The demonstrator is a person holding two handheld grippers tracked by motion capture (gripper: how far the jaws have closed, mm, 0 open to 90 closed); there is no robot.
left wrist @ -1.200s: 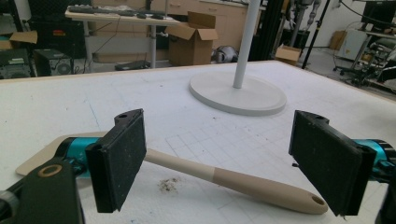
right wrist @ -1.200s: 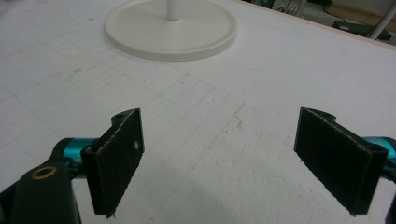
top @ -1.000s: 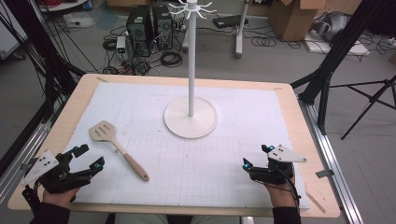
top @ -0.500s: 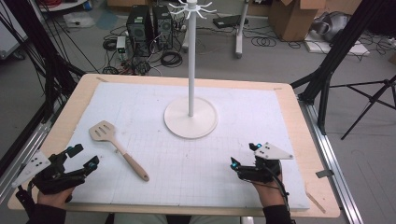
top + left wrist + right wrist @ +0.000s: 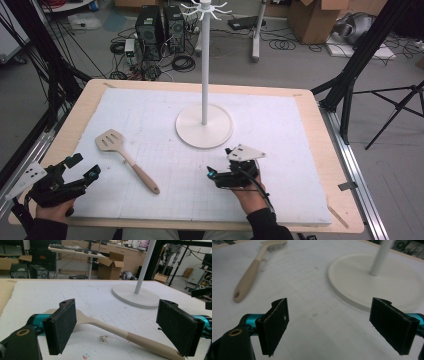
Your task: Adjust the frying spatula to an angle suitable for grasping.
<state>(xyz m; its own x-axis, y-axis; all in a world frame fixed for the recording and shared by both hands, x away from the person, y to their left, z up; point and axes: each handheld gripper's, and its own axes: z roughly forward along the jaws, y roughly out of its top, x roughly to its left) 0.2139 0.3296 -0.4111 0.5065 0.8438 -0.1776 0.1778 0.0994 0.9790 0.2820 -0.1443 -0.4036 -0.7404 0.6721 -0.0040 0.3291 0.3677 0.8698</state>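
We take the white stand (image 5: 204,125) as our landmark: a round base on the white mat (image 5: 280,150) with a thin pole rising from its middle to a crown of hooks.

The spatula (image 5: 127,160) lies flat on the mat, to the left of the stand's base and nearer the person, well apart from it. Its slotted blade is the end closer to the stand's far side, and its tan handle runs away from the stand toward the front edge of the wooden table (image 5: 75,115). Nothing touches it.

We see the left gripper (image 5: 84,167) farther left of the stand than the spatula, near the table's front left corner, held in a hand (image 5: 52,210). Its jaws stand wide apart and hold nothing. In the left gripper view (image 5: 125,332) the spatula lies across the gap between the pads, with the stand's base beyond it.

The right gripper (image 5: 216,176) hovers just in front of the stand's base, on the person's side, between the base and the spatula's handle end but closer to the base. Its jaws are also spread wide and empty. In the right gripper view (image 5: 328,325) the base sits ahead to the upper right and the spatula lies off to the upper left.
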